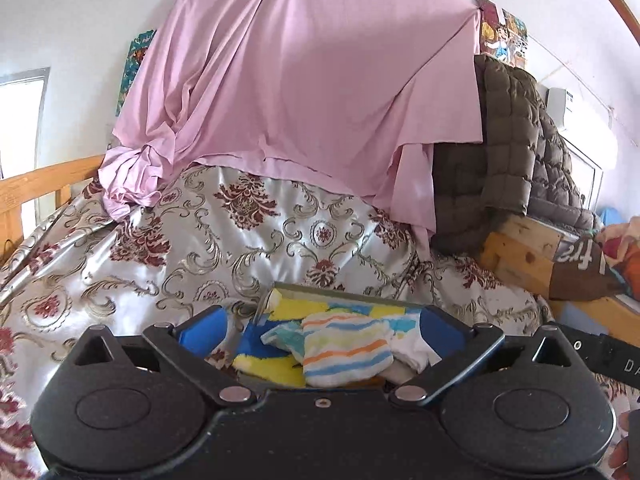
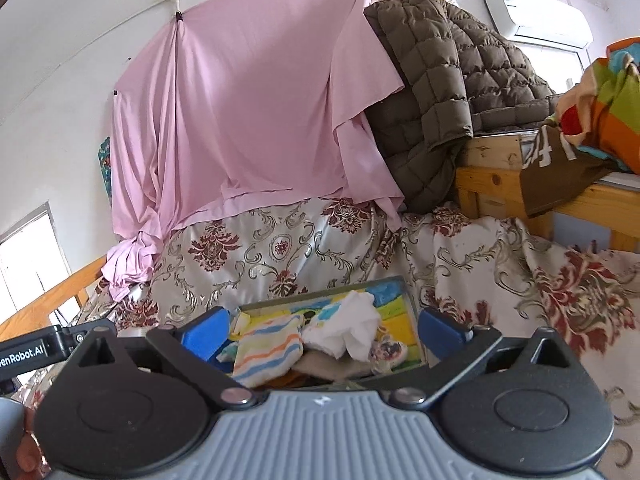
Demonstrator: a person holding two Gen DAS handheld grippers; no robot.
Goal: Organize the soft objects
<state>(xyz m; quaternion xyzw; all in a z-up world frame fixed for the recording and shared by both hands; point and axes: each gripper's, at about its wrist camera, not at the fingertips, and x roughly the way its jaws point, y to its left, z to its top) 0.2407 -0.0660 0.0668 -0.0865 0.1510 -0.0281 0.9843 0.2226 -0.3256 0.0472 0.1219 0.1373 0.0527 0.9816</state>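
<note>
A shallow tray point(image 1: 340, 291) point(image 2: 412, 312) lies on the bed, lined with a yellow and blue cloth point(image 1: 292, 310) point(image 2: 394, 318). In it lie a striped sock point(image 1: 344, 348) point(image 2: 268, 350) and a crumpled white cloth point(image 2: 352, 328) point(image 1: 412, 354). My left gripper point(image 1: 320, 332) is open, its blue fingers wide on either side of the tray, with nothing between them. My right gripper point(image 2: 322, 330) is also open and empty, its fingers spread beside the tray. The near part of the tray is hidden behind both gripper bodies.
The floral satin bedspread point(image 1: 200, 248) point(image 2: 520, 280) covers the bed. A pink sheet point(image 1: 304, 80) point(image 2: 248, 112) hangs on the wall behind. A brown quilted jacket point(image 1: 508, 140) point(image 2: 440, 72) drapes over a wooden frame point(image 1: 516, 256) point(image 2: 492, 184) at right, with colourful clothes point(image 2: 608, 112) on it.
</note>
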